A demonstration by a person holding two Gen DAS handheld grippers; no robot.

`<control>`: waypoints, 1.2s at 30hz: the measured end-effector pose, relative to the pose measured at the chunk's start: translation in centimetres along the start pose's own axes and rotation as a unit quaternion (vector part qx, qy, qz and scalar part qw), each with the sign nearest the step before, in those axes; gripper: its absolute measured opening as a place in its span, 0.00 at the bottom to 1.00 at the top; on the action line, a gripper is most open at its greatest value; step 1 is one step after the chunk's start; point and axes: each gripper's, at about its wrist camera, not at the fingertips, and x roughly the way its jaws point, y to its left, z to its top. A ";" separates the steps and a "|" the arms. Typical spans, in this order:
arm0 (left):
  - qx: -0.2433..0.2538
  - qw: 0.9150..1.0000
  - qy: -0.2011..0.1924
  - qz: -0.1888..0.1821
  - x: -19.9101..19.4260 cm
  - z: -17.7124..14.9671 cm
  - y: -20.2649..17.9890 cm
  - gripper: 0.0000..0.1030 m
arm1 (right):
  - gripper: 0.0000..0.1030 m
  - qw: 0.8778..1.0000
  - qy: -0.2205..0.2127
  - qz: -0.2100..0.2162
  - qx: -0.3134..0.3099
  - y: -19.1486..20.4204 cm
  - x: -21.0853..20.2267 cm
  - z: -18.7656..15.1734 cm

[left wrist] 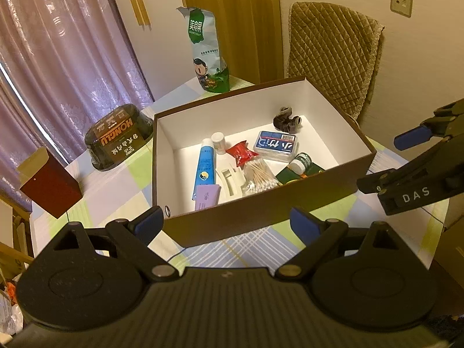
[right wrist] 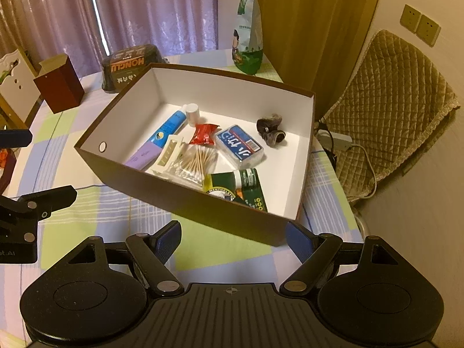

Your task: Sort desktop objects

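Matt cardboard box (right wrist: 232, 211), checked cloth tablecloth (right wrist: 87, 203)

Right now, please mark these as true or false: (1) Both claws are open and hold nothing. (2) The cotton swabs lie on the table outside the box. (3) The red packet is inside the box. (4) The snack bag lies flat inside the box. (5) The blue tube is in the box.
1. True: the left claw and the right claw are open and hold nothing.
2. False: the cotton swabs lie inside the box.
3. True: the red packet is inside the box.
4. False: the snack bag stands upright on the table behind the box.
5. True: the blue tube is in the box.
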 end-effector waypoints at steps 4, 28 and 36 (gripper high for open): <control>0.002 1.000 -0.005 0.000 -0.6 -0.5 -0.3 0.90 | 0.79 1.000 -0.003 -0.002 0.004 0.2 -0.7 -0.6; 0.010 1.000 -0.016 0.003 -3.6 -3.7 -1.2 0.90 | 0.79 0.999 0.002 -0.018 0.044 1.2 -2.4 -4.3; 0.018 1.000 -0.024 0.003 -4.4 -4.3 -1.4 0.90 | 0.79 0.998 0.000 -0.024 0.050 1.8 -3.2 -5.3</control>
